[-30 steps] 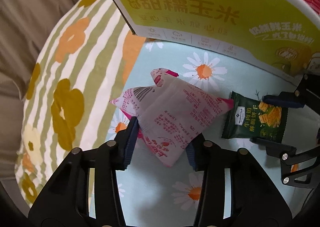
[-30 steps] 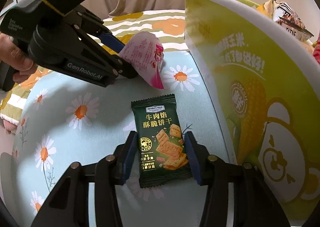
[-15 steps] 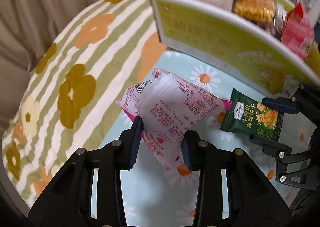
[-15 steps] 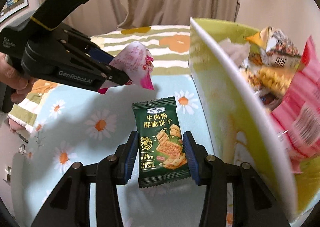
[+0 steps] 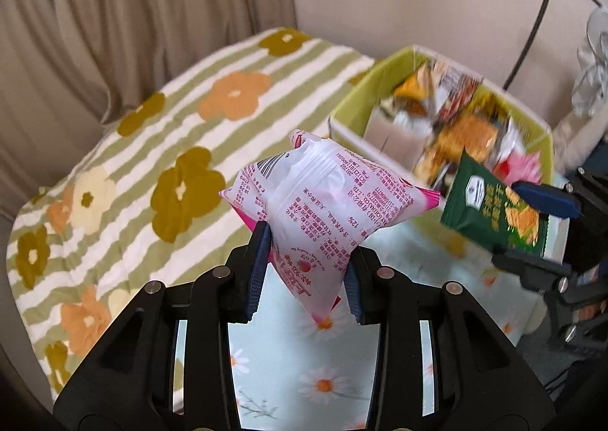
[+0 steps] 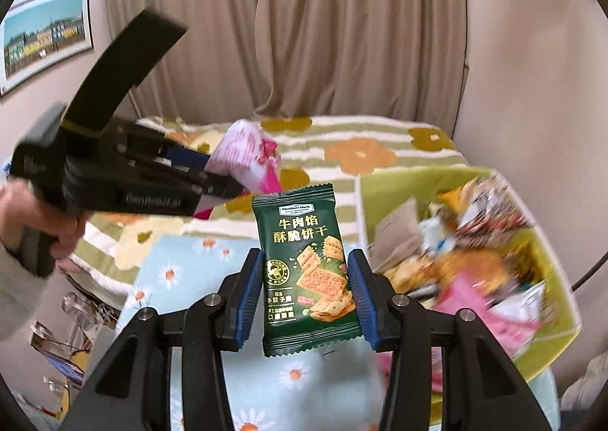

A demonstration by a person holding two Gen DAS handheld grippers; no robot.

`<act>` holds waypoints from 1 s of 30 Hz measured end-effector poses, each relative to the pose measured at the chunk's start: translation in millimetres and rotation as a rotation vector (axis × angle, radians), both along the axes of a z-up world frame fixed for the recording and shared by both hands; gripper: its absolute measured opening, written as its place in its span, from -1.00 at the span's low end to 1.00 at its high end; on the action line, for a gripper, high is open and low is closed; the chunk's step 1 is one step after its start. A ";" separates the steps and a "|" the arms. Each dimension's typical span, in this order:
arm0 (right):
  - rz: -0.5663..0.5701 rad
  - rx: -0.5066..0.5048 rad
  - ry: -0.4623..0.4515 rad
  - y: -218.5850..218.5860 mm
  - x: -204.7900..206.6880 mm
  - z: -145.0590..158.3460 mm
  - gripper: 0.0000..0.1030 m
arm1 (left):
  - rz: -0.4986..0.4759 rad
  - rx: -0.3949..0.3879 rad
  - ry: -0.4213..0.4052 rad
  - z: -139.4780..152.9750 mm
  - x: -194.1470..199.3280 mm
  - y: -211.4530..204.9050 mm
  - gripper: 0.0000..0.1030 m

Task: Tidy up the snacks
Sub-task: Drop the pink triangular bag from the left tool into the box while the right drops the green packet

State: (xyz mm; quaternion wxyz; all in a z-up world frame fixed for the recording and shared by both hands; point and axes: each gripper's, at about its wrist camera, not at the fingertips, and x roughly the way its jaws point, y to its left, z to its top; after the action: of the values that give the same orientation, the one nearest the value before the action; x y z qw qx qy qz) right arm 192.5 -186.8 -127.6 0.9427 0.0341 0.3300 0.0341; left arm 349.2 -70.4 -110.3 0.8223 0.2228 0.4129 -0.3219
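My left gripper (image 5: 306, 271) is shut on a puffy pink-and-white snack packet (image 5: 326, 203), held in the air above the daisy-print cloth. In the right wrist view the same packet (image 6: 247, 161) shows at upper left in that gripper (image 6: 212, 180). My right gripper (image 6: 306, 294) is shut on a dark green cracker packet (image 6: 304, 271), held upright and off the cloth; the left wrist view shows this packet (image 5: 494, 210) at the right in the right gripper (image 5: 532, 225). A yellow-green box (image 5: 349, 104) full of assorted snacks stands behind and to the right.
A green-striped flowered blanket (image 5: 133, 172) covers the bed to the left, with the light blue daisy cloth (image 5: 304, 374) below the grippers. Beige curtains (image 6: 342, 32) hang behind. A person's hand (image 6: 49, 225) holds the left gripper. A framed picture (image 6: 45, 32) hangs on the left wall.
Both grippers have lifted their packets off the daisy cloth and risen well above it. The box's open top with its snacks has come into view.
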 end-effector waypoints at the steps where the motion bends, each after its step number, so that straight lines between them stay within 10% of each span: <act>1: 0.002 0.001 -0.005 -7.7 2.4 5.4 -0.19 | 0.012 -0.009 -0.007 6.9 -3.6 -6.6 -0.37; 10: 0.016 -0.026 -0.015 -126.2 -11.0 33.3 -0.19 | 0.087 -0.070 -0.022 26.5 -40.2 -90.5 -0.37; 24: 0.089 0.041 0.067 -225.8 -4.7 14.2 -0.19 | 0.263 -0.085 0.143 -21.1 -45.8 -191.0 -0.36; 27: 0.098 0.055 0.075 -228.6 -5.8 9.3 -0.19 | 0.285 -0.050 0.142 -18.2 -45.9 -196.5 -0.14; 29: 0.102 0.061 0.075 -231.2 -7.1 8.0 -0.19 | 0.298 -0.036 0.133 -15.5 -47.4 -196.4 0.85; 30: 0.102 0.065 0.075 -231.5 -7.1 8.3 -0.19 | 0.300 -0.041 0.118 -12.8 -49.5 -194.0 0.99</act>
State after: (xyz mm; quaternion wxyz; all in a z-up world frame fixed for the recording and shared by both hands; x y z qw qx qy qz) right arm 185.4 -418.3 -119.2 0.9252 0.0490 0.3649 0.0917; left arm 299.7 -264.5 -123.1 0.8400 0.1224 0.4823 -0.2162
